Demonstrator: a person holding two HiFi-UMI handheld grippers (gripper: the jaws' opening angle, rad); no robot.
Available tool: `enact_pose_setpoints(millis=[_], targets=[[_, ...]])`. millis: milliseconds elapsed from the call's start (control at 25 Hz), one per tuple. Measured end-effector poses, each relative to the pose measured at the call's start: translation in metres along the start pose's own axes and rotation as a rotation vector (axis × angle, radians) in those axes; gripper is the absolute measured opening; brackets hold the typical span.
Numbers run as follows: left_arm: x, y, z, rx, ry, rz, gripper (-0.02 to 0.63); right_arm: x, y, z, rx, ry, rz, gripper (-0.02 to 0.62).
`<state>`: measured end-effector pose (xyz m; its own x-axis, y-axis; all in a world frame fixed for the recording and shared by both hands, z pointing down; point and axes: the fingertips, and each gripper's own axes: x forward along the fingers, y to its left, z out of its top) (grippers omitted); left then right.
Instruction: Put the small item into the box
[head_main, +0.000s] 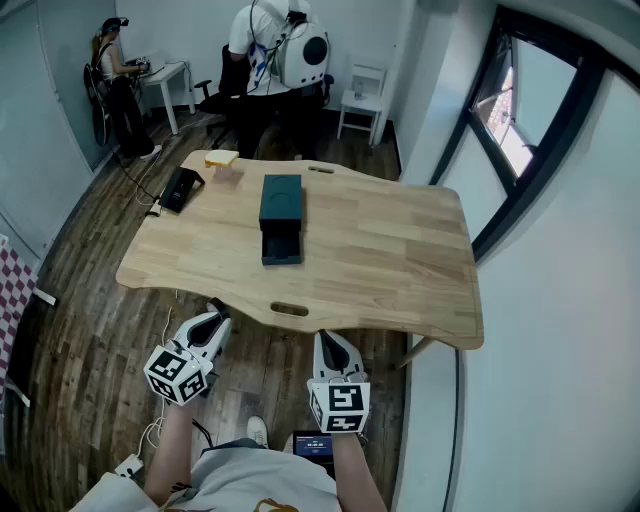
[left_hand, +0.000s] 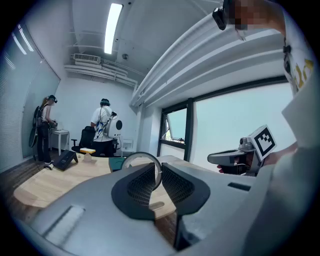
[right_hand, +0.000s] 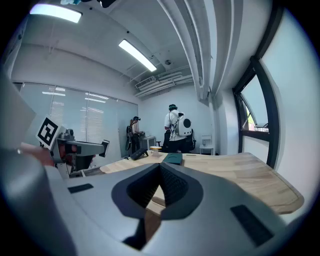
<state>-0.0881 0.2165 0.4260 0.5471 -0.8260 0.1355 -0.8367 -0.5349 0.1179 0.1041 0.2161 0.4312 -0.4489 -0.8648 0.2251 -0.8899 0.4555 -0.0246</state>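
Left gripper hung just off the tabletop's near edge, fingers pinched almost closed on the thin rim of what looked like a ring. The right gripper sat beside it, closed on nothing. That skinny hold was the worry, since a tilt or a knock on the near edge could likely send the ring to the floor. The box sat mid-tabletop, left of centre, with bare wood open before it, and the black device and yellow block lay clear at the far-left corner.

Office-like lab, wooden table, desk, swivel chair, strip light
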Motion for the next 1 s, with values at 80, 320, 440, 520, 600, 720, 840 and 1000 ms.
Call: enact_pose_setpoints(millis=[80,320,440,520,600,720,840,1000], targets=[[-0.010,0.003,0.002,0.009,0.010,0.016,0.044,0.000,0.009,-0.001,0.012,-0.003,0.008,0.005],[-0.020,0.002,0.004,0.011,0.005,0.039,0.043,-0.006,0.014,0.004,0.005,-0.012,0.021,0.004],[-0.019,-0.003,0.002,0.005,0.007,0.039,0.044,-0.009,0.010,0.002,0.014,-0.012,0.019,0.005],[-0.018,-0.008,0.002,0.008,0.008,0.039,0.044,-0.014,0.005,0.001,0.037,-0.019,0.012,0.005],[-0.018,-0.013,0.004,0.010,0.003,0.035,0.044,-0.019,-0.001,0.001,0.054,-0.029,0.005,0.005],[-0.016,-0.019,0.003,-0.009,-0.012,0.022,0.044,-0.021,-0.007,-0.003,0.068,-0.029,-0.003,0.005],[-0.011,-0.021,0.001,-0.030,-0.013,0.009,0.044,-0.019,-0.007,-0.007,0.077,-0.020,0.004,0.005],[0.004,-0.012,0.003,-0.014,-0.011,0.009,0.044,-0.004,-0.014,-0.008,0.072,-0.015,0.009,0.005]])
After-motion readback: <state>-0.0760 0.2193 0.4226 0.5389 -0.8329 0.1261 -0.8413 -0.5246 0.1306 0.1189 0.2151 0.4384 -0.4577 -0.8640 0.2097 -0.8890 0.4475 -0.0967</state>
